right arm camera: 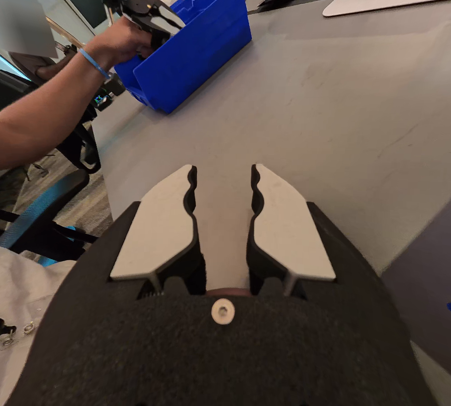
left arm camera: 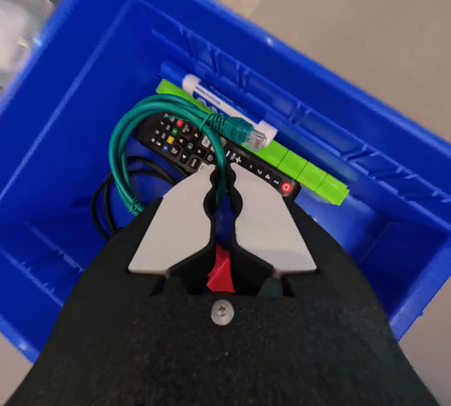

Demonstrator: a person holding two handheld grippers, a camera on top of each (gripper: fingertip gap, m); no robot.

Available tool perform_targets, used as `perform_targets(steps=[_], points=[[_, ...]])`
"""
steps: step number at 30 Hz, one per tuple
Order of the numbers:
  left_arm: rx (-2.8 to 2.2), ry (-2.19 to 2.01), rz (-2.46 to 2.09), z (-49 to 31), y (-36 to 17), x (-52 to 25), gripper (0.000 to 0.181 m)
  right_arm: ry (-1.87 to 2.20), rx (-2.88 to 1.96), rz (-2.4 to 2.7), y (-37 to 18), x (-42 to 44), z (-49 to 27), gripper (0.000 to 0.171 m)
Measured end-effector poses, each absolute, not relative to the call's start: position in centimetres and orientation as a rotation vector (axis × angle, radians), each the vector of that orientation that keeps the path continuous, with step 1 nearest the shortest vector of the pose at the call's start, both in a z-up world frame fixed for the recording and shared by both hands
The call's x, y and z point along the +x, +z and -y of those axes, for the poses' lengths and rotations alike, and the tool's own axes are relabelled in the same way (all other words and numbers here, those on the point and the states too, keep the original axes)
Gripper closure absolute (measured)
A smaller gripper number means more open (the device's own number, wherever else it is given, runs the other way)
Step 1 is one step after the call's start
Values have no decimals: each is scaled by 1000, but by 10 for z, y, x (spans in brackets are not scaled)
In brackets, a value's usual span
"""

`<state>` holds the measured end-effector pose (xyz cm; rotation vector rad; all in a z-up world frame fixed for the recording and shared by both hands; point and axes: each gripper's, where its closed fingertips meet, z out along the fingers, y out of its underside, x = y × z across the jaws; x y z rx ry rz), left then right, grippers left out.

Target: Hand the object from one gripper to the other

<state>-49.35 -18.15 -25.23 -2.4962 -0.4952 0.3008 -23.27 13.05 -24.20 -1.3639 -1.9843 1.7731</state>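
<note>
While the left gripper [left arm camera: 221, 172] reaches down into a blue bin [left arm camera: 317, 57] on the grey table [right arm camera: 317, 101], its jaws are nearly closed around one strand of a coiled green network cable [left arm camera: 156, 111], which lies over a black remote [left arm camera: 192, 148] beside a green block bar [left arm camera: 305, 169] and a white tube [left arm camera: 219, 99]. This looks like the pick-up step (whether the cable has left the bin floor cannot be told, as the view is blurred). Well apart from the bin, the right gripper [right arm camera: 223, 169] hovers low over bare table, jaws wide apart and empty. Next, I judge, the left must lift the cable clear and carry it toward the right, which then closes on a free loop.
</note>
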Motion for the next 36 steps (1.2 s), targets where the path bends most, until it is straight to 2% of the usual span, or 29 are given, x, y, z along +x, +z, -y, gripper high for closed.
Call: perform_targets(steps=[7, 11, 18, 22, 30, 36], points=[[-1962, 563, 649, 172, -171, -496, 175, 1841, -1381, 1990, -240, -231, -123, 129], [-1726, 514, 703, 169, -128, -485, 176, 1841, -1358, 2023, -240, -227, -114, 129], [-1842, 797, 536, 129, -95, -444, 176, 1849, -1281, 2030, -230, -232, -106, 129], [-1945, 871, 455, 82, -95, -426, 176, 1846, -1213, 2055, -207, -253, -96, 127], [-2070, 915, 273, -13, -125, -397, 176, 1755, -1023, 1931, -114, -321, -94, 127], [-2128, 1072, 42, -68, -171, -351, 176, 2050, -1254, 1869, -139, -337, -87, 122]])
